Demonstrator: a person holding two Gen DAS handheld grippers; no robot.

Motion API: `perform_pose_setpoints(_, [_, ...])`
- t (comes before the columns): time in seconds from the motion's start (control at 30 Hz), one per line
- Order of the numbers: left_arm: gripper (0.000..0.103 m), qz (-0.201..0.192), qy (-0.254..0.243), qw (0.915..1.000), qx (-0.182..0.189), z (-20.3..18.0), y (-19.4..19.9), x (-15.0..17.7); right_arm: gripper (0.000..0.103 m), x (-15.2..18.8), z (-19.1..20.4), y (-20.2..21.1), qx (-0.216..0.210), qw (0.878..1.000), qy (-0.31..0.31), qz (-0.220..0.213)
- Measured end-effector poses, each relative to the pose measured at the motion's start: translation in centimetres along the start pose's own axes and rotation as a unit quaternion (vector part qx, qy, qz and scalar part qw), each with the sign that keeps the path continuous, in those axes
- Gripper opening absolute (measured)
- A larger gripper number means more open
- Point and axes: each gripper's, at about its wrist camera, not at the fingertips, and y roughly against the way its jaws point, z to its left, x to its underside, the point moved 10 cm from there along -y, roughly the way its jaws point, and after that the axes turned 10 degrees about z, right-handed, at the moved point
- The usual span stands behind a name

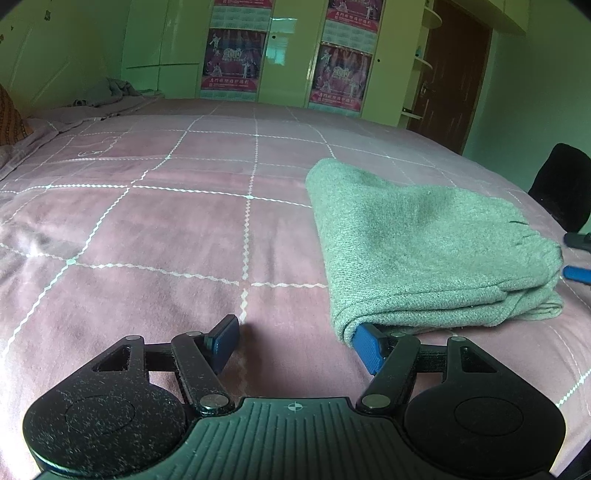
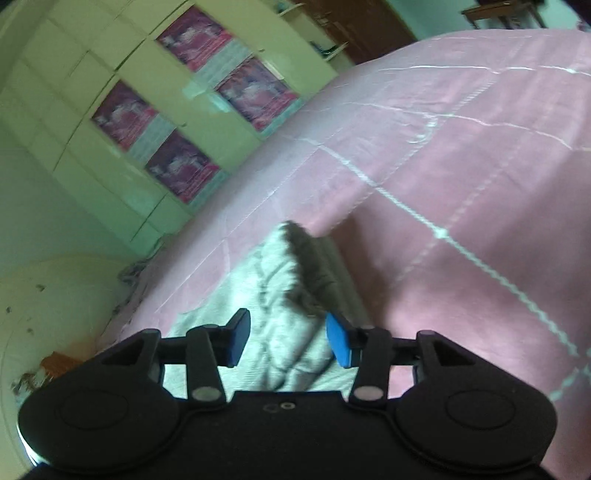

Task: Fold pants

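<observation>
Grey knit pants (image 1: 424,251) sit folded at 3 o'clock on the bed (image 1: 147,221) — looks finished; left gripper (image 1: 299,343) and right gripper (image 2: 288,341) both spread, holding nothing — likely just released.

Right gripper (image 2: 288,341) over grey pants on pink bed, view tilted and motion-blurred.

Black two-finger gripper, blue pads (image 2: 338,341), jaws spread apart with nothing between them. Below and ahead of the pads: crumpled light-grey knit pants (image 2: 273,291), one darker fold standing up near the middle. Pants lie on pink quilted bedspread with white stitched grid lines (image 2: 461,184). Background: pale yellow-green wardrobe (image 2: 92,66) carrying four red-pink posters (image 2: 255,94); brown wooden door (image 2: 369,26) at top.
</observation>
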Motion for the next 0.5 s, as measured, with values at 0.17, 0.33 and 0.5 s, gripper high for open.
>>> perform_pose_setpoints(0.17, [0.067,-0.003,-0.008,1.0000,-0.002,-0.1,0.3,0.0,0.046,1.5,0.4,-2.6,0.017,0.998,-0.006,0.056])
perform_pose_setpoints(0.33, [0.067,-0.009,-0.020,0.9998,-0.004,-0.6,0.5,0.0,0.043,1.0,1.9,-1.9,0.027,0.998,0.047,0.022])
perform_pose_setpoints(0.5, [0.067,-0.012,-0.019,0.9997,0.010,-1.0,0.6,-0.3,0.046,1.3,1.8,-2.5,0.022,0.998,0.041,0.047])
